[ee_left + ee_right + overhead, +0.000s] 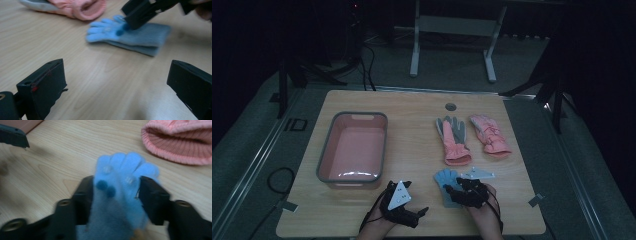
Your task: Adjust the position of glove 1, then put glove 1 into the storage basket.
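We saw the blue glove point(446, 181) lying flat on the wooden tabletop point(412, 115), near its front edge, and we took that glove as our landmark; its fingertips pointed away from the person, toward the pink-and-grey glove point(453, 139) that lay just beyond it; a second pink glove point(489, 134) lay beyond the blue glove and to its right, beside the first; the pink tub with a grey rim point(330, 145) stood well to the left of the blue glove.

The right gripper point(460, 189) sat over the blue glove's cuff end, held in the person's right hand point(484, 210); in the right gripper view its fingers point(83, 195) stood one on either side of the glove point(120, 195), spread, with the knit between them; the pads lay right against the fabric's edges, and we could not tell for certain whether they pressed on it, though the glove looked slack rather than pinched; in the left gripper view one black finger point(136, 17) rested on the blue glove point(130, 36) near the base of its fingertips.

The left gripper point(414, 214) lay to the left of the blue glove and well apart from it, close to the tabletop's front edge and just in front of the tub; in the left gripper view its fingers point(46, 85) stood wide apart with bare wood between them, pinching nothing, aimed toward the blue glove.
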`<state>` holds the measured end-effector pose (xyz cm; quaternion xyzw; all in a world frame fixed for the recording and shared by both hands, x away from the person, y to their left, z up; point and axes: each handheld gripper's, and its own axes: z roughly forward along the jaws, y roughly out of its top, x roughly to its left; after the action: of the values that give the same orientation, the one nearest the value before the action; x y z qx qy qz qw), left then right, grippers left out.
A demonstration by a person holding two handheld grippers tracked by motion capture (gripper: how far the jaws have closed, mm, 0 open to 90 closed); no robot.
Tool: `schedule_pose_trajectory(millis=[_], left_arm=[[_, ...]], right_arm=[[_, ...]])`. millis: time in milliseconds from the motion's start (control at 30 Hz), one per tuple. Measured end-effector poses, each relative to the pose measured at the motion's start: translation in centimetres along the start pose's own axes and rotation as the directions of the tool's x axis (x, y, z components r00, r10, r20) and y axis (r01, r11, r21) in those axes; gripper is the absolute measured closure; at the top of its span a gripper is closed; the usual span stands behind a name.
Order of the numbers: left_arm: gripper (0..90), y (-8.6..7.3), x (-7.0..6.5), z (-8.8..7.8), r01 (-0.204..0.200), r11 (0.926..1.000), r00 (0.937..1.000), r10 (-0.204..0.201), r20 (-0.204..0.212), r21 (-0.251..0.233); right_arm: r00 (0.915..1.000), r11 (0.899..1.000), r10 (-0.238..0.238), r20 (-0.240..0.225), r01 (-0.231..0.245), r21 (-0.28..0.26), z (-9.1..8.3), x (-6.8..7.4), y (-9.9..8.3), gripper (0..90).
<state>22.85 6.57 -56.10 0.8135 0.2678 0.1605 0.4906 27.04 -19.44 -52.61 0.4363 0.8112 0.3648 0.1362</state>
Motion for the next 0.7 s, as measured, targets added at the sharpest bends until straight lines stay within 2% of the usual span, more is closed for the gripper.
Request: schedule_pose_trajectory(millis=[33,67,100,133,200,233,267,300,333,400,433,500,567,633,667,700], left_arm=[[2.1,0.0,0.0,0.0,-0.003,1.0,1.0,0.003,0.006,0.0],[2.1,0.0,0.0,0.0,-0.003,1.0,1.0,0.003,0.006,0.0],[2.1,0.0,-0.1,0.0,-0.015,0.9997,0.9998,0.015,0.013,-0.018],[2.1,0.0,-0.2,0.0,-0.029,0.999,0.9996,0.029,0.003,-0.033],[2.1,0.1,-0.3,0.2,-0.045,0.9986,0.999,0.045,-0.007,-0.028],[2.1,0.2,-0.3,0.3,-0.036,0.9989,0.9993,0.037,0.008,-0.028],[2.1,0.2,-0.3,0.3,-0.036,0.9989,0.9993,0.037,0.008,-0.028],[2.1,0.3,-0.3,0.5,-0.02,0.9997,0.9995,0.02,0.024,-0.016],[2.1,0.5,-0.4,0.8,-0.009,0.9999,0.9998,0.009,0.016,0.006],[2.1,0.8,-0.5,1.0,0.016,0.9991,0.9993,-0.017,0.032,0.04],[2.1,0.9,-0.5,1.1,0.019,0.9988,0.9992,-0.021,0.034,0.045],[2.1,1.2,-0.6,1.4,0.021,0.998,0.9977,-0.024,0.063,0.061],[2.1,1.6,-0.6,1.8,0.014,0.9974,0.992,-0.022,0.124,0.07],[2.1,1.9,-0.9,2.1,-0.015,0.9961,0.989,0.002,0.148,0.087],[2.1,2.1,-1.0,2.3,-0.028,0.9951,0.9852,0.012,0.171,0.095],[2.1,2.2,-0.9,2.4,-0.041,0.9948,0.9783,0.021,0.206,0.093]], right_arm=[[0.9999,1.0,-0.003,-0.014,0.003,-0.005,-0.1,-0.3,0.1,32.9],[0.9999,1.0,-0.003,-0.014,0.003,-0.005,-0.1,-0.3,0.1,32.9],[0.9995,1.0,-0.012,-0.029,0.012,0.0,-0.1,-0.6,0.3,27.0],[0.9973,1.0,-0.008,-0.073,0.008,-0.002,-0.2,-1.4,0.6,18.4],[0.9939,1.0,-0.008,-0.11,0.008,0.002,-0.4,-2.2,0.8,16.7],[0.9915,1.0,-0.014,-0.13,0.014,-0.005,-0.5,-2.6,0.9,14.5],[0.9915,1.0,-0.014,-0.13,0.014,-0.005,-0.5,-2.6,0.9,14.5],[0.9895,1.0,-0.017,-0.144,0.015,-0.015,-0.6,-2.9,0.9,15.4],[0.9867,1.0,-0.018,-0.162,0.014,-0.026,-0.8,-3.5,1.1,15.8],[0.9843,0.998,-0.06,-0.166,0.053,-0.045,-1.2,-4.1,1.5,13.4],[0.985,0.996,-0.08,-0.153,0.073,-0.053,-1.5,-4.3,1.6,13.3],[0.9847,0.994,-0.101,-0.142,0.093,-0.06,-1.8,-4.7,2.0,13.2],[0.9832,0.994,-0.099,-0.153,0.092,-0.055,-1.9,-5.1,2.3,13.3],[0.9814,0.994,-0.099,-0.165,0.092,-0.05,-1.9,-5.3,2.4,13.3],[0.9814,0.995,-0.092,-0.168,0.085,-0.047,-1.8,-5.3,2.4,13.4],[0.9791,0.996,-0.084,-0.185,0.079,-0.034,-1.7,-5.4,2.4,13.4]])
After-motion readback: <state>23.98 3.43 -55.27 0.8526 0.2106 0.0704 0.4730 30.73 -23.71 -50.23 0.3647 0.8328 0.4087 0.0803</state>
